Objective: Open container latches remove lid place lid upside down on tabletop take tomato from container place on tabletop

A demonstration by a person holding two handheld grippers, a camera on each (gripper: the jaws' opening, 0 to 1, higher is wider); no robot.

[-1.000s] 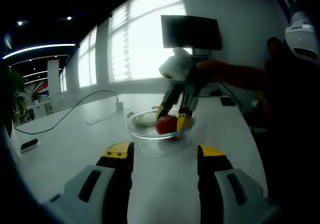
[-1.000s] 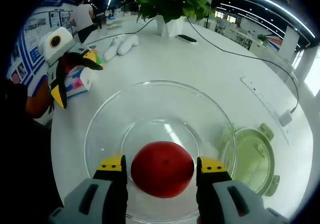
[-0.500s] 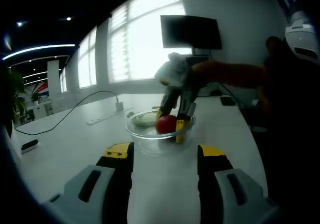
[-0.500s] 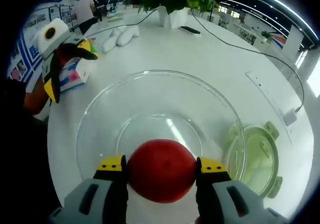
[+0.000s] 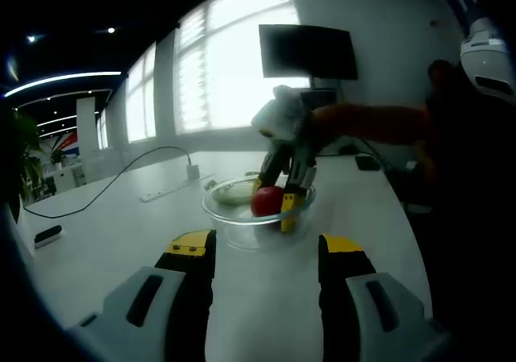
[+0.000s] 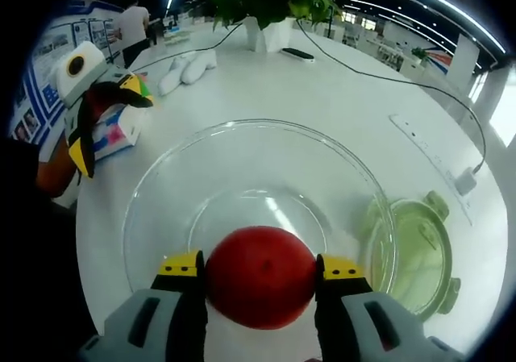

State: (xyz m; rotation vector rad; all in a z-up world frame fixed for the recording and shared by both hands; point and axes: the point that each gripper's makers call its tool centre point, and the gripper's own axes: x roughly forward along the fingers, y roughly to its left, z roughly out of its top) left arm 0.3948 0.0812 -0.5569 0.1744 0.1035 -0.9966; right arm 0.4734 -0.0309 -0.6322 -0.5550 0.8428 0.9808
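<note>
A red tomato (image 6: 260,289) sits low inside the clear glass container (image 6: 242,130), and my right gripper (image 6: 260,264) is shut on it, its yellow-tipped jaws pressing both sides. The green-tinted lid (image 6: 415,253) lies flat on the white table just right of the container. In the left gripper view the same tomato (image 5: 264,203) shows in the container (image 5: 242,226), gripped by the right gripper (image 5: 275,200) reaching down from the right. My left gripper (image 5: 266,245) hovers open over the table short of the container, holding nothing. It also appears as the left gripper (image 6: 105,120) at the left.
A white power strip (image 6: 427,154) with its cable runs along the table beyond the lid. A potted plant (image 6: 266,3), a black remote (image 6: 297,53), white items (image 6: 189,68) and a colourful box (image 6: 117,132) stand farther off. A person's dark body (image 5: 468,185) fills the right.
My right gripper's jaws have closed onto the tomato, which earlier sat between them with small gaps. The left gripper has stayed put.
</note>
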